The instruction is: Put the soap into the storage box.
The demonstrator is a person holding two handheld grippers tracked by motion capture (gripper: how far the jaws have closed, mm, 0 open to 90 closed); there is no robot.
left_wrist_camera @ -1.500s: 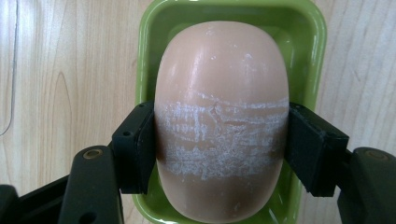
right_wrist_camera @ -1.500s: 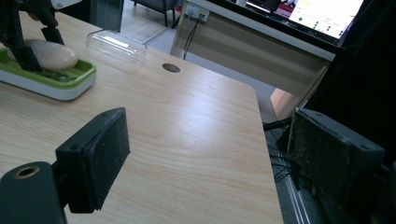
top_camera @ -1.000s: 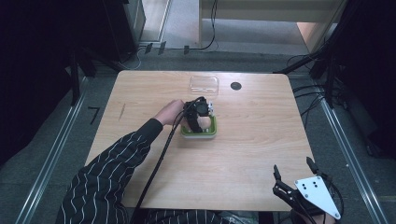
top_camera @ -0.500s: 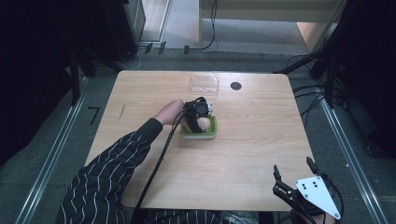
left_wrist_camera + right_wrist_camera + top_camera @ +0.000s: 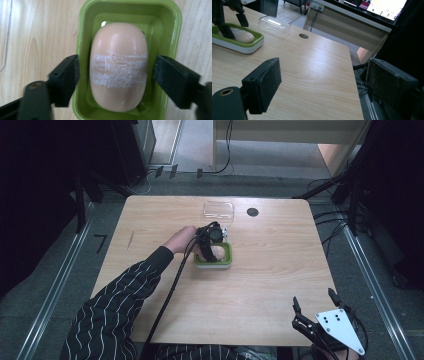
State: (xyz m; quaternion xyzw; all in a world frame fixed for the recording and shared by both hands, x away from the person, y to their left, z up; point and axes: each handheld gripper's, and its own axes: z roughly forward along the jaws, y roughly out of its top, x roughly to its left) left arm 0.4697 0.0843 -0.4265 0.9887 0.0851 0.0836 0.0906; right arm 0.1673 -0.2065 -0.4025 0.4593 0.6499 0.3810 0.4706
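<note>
Wooden surface [image 5: 270, 270] carrying green dish [image 5: 130, 15]; left tool [image 5: 116, 72] straddling soap [image 5: 118, 65] inside dish, released; right tool [image 5: 324, 82] idling released.

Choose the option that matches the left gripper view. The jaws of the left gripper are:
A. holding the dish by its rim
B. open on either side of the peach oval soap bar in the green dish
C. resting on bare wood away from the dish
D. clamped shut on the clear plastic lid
B: the left gripper stands open, one jaw each side of the peach oval soap bar lying in the green plastic dish, with gaps visible.
</note>
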